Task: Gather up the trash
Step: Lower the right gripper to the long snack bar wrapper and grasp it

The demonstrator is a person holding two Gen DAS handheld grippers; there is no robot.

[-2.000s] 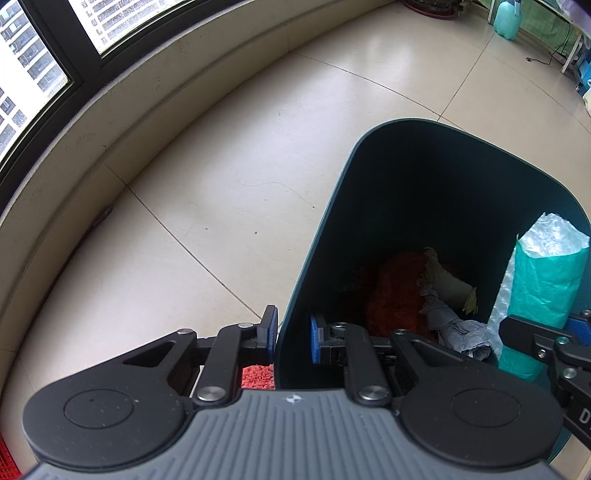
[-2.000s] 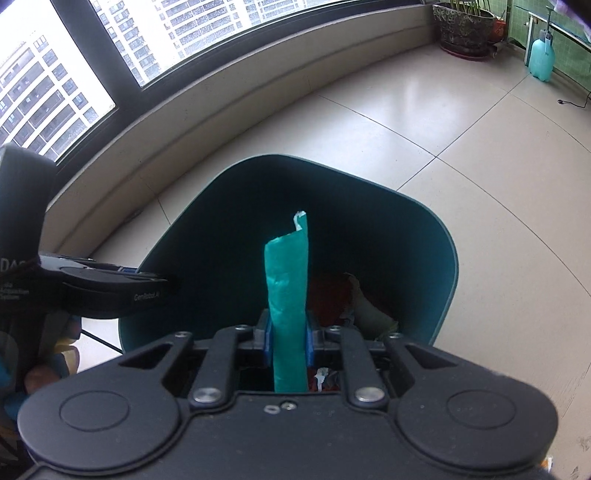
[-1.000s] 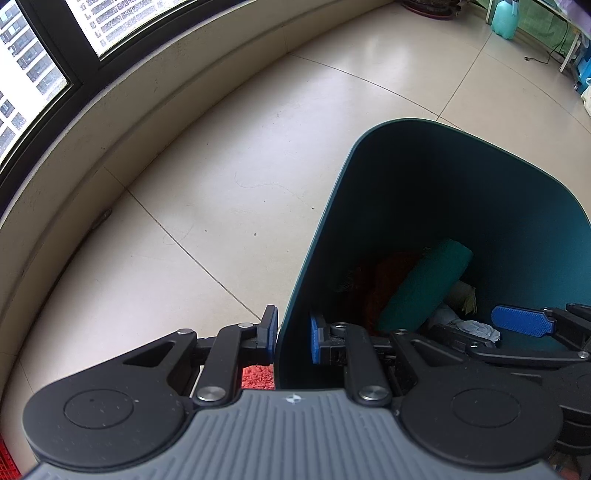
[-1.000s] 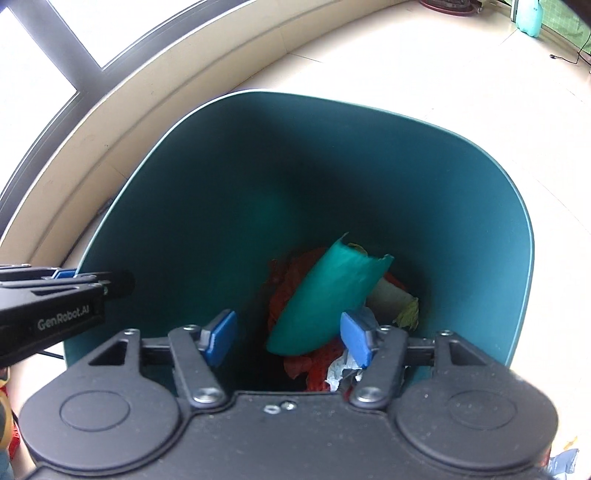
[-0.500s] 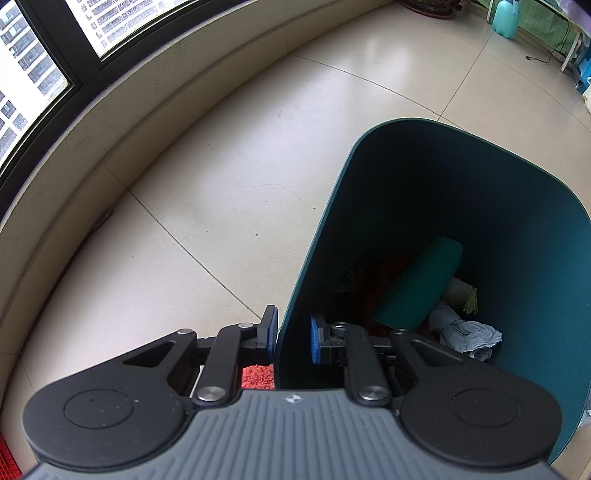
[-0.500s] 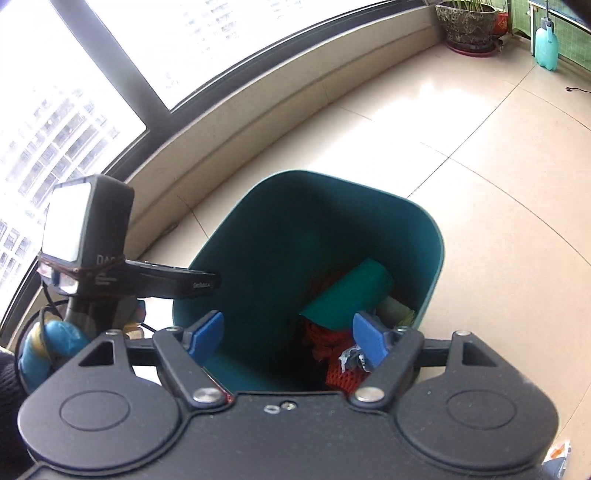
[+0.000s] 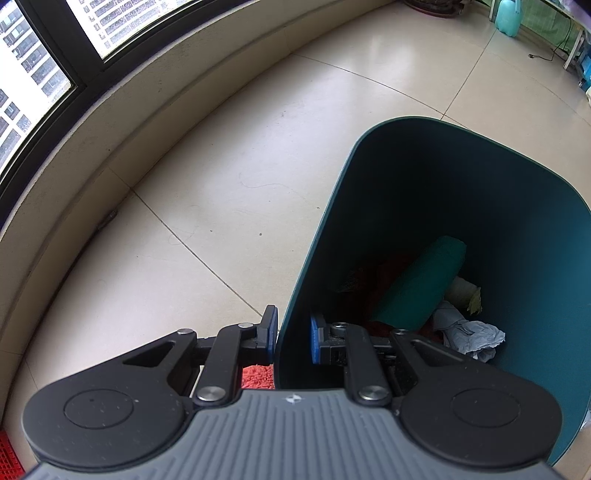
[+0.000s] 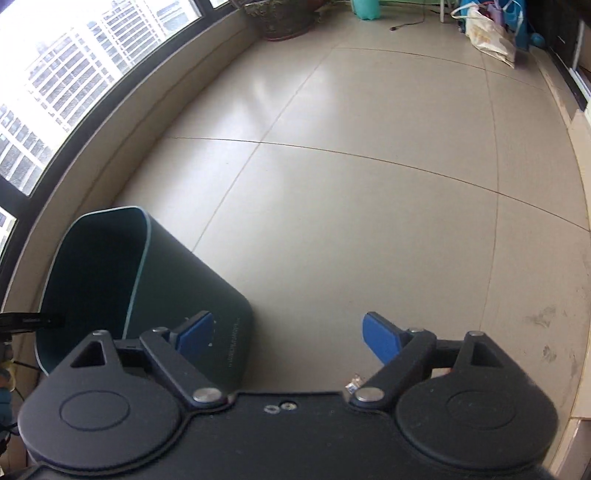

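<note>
Trash lies at the bottom of a dark teal bin (image 7: 461,192) standing on the tiled floor (image 7: 229,177) near the curved window ledge (image 7: 110,122); inside it a green rolled wrapper (image 7: 424,284) leans against the inner wall, with crumpled grey paper (image 7: 469,332) just beside it, a pale yellowish scrap (image 7: 465,291) behind that, and something red (image 7: 388,269), dim and hard to make out, underneath; the left gripper (image 7: 293,338) pinches the bin's near wall, one blue pad outside and one inside, its jaws closed tight on the rim; a patch of red matting (image 7: 258,376) shows below the outer pad; in the right wrist view the right gripper (image 8: 288,336) hangs over bare floor to the right of the bin, its jaws having just been opening and now spread wide with nothing between them; a small shiny scrap (image 8: 352,386) lies on the floor close under its right finger; further off stand a potted plant (image 8: 280,18), a teal bottle (image 8: 365,9) and a pale bag (image 8: 491,37) by the far wall.
</note>
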